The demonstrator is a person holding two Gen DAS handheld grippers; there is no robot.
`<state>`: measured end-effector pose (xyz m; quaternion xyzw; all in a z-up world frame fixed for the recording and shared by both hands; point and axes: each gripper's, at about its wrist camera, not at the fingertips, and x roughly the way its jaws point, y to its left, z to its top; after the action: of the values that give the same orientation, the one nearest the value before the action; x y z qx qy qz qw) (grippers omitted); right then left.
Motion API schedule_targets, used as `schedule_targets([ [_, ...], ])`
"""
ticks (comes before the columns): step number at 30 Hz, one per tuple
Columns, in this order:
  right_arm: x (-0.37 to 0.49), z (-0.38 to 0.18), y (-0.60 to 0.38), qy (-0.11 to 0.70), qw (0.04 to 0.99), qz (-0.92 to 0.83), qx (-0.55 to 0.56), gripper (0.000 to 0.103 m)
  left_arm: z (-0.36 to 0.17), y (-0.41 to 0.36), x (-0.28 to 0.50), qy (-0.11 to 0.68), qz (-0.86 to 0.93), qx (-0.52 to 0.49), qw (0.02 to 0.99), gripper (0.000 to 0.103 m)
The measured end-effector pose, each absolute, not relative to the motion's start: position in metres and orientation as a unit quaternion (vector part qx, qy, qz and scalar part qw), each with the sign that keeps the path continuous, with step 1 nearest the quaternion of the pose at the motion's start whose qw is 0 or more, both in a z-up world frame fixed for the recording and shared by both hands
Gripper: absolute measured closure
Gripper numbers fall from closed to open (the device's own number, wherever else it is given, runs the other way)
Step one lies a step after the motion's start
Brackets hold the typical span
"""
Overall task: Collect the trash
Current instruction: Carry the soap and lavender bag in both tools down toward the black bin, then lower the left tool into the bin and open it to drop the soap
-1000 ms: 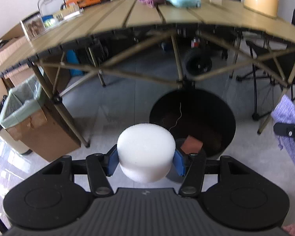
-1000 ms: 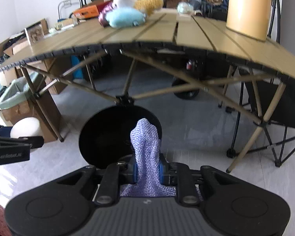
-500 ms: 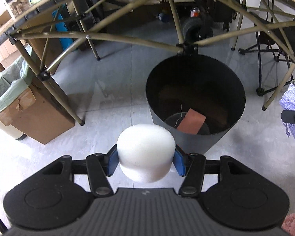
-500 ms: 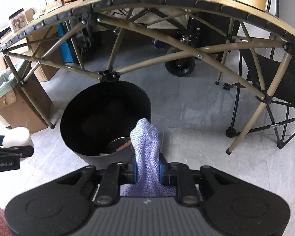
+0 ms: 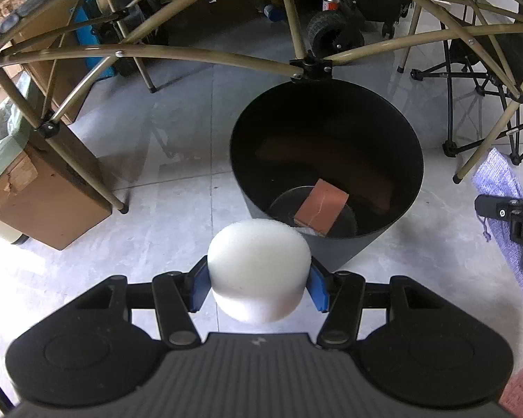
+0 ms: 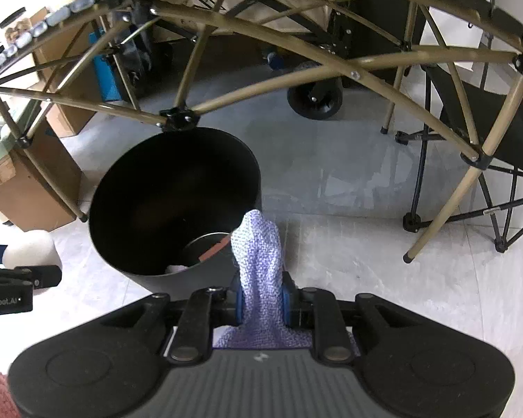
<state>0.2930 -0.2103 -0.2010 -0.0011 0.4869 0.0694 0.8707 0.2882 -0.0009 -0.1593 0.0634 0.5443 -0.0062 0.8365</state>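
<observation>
L claw (image 5: 258, 287) grips a white foam puck (image 5: 258, 271) btwn its blue pads (image 5: 319, 287), pads pressed on both sides. Puck hangs above the floor, just beside the near rim of the black bin (image 5: 326, 170). R claw (image 6: 261, 301) is narrow, pinched on a purple cloth (image 6: 259, 261); the cloth sticks up past the pads, its tip over the bin's near-right rim in the R view. Bin stands on the tiled floor (image 5: 164, 188) under the bench frame (image 5: 310, 68). Inside the bin: a brown block (image 5: 320, 212) on the bottom. A cardboard box (image 5: 35, 202) w/ green liner sits left, well apart from the bin.
</observation>
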Motion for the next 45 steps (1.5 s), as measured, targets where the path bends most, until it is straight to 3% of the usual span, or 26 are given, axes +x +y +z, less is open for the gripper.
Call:
schedule_targets([
  [45,0.35,-0.27,-0.241,0.549,0.836,0.014,0.008,0.084,-0.202,-0.066,0.401,0.618,0.031,-0.044,0.784,0.046],
])
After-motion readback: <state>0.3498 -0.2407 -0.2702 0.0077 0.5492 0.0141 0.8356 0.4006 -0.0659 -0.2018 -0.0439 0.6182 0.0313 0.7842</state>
